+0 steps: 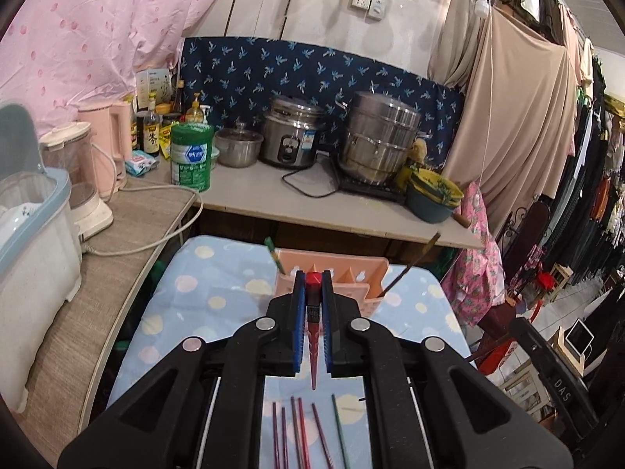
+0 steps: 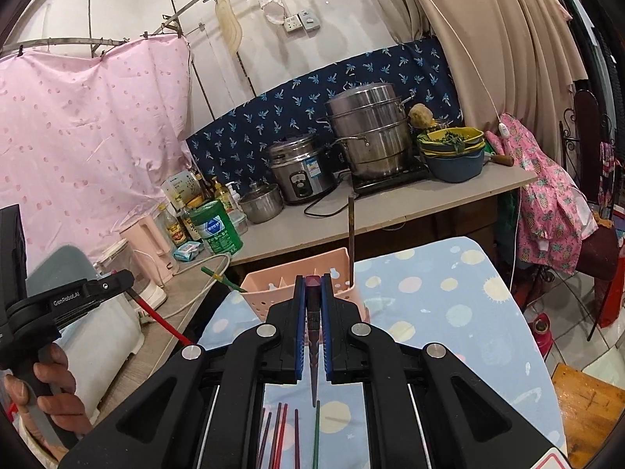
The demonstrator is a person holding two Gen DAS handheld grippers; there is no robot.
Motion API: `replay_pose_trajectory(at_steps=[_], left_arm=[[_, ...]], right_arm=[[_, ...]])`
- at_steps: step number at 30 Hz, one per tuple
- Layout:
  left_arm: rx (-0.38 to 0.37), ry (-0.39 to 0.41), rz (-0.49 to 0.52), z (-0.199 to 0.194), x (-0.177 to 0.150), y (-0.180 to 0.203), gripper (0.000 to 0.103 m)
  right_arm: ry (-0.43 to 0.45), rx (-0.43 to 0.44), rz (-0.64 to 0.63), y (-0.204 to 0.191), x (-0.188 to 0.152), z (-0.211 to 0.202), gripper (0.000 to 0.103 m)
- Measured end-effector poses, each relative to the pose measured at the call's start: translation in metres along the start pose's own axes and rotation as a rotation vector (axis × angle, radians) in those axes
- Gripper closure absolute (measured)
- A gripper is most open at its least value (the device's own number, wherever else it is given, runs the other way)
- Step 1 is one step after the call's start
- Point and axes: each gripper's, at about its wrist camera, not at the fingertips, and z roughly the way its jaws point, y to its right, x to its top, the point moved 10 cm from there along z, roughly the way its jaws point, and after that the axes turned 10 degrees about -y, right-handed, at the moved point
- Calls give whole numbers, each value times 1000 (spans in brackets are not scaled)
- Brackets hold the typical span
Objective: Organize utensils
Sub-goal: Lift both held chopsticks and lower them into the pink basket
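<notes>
1. The left gripper (image 1: 312,279) has its fingers closed on a red chopstick (image 1: 313,355), long axis running along the fingers, square end forward.
2. The right gripper (image 2: 312,281) likewise clamps a dark purple chopstick (image 2: 313,367), tip toward the camera.
3. The pink holder (image 1: 363,273) stands at 12 o'clock, just beyond both grippers; neither looks clearly nearer.
4. Loose chopsticks (image 1: 300,430) lie on the surface at 6 o'clock, pointing toward the holder.

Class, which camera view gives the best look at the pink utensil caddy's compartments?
Right wrist view: the pink utensil caddy shows its open top and dividers. Left wrist view: the caddy is mostly hidden behind the left gripper.
</notes>
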Motion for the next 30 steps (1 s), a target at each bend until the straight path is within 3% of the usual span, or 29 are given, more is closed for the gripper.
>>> replay_pose_trajectory(at_steps=[16,21,30], left_arm=[[50,193,-13,11,109,7,96],[84,199,-11,38,123,0,96],[99,153,-10,79,118,-10,96]], right_arm=[[168,44,23,-13,129,39,96],[132,27,19,-14,132,77,96],[37,-7,-3,-7,101,131,96]])
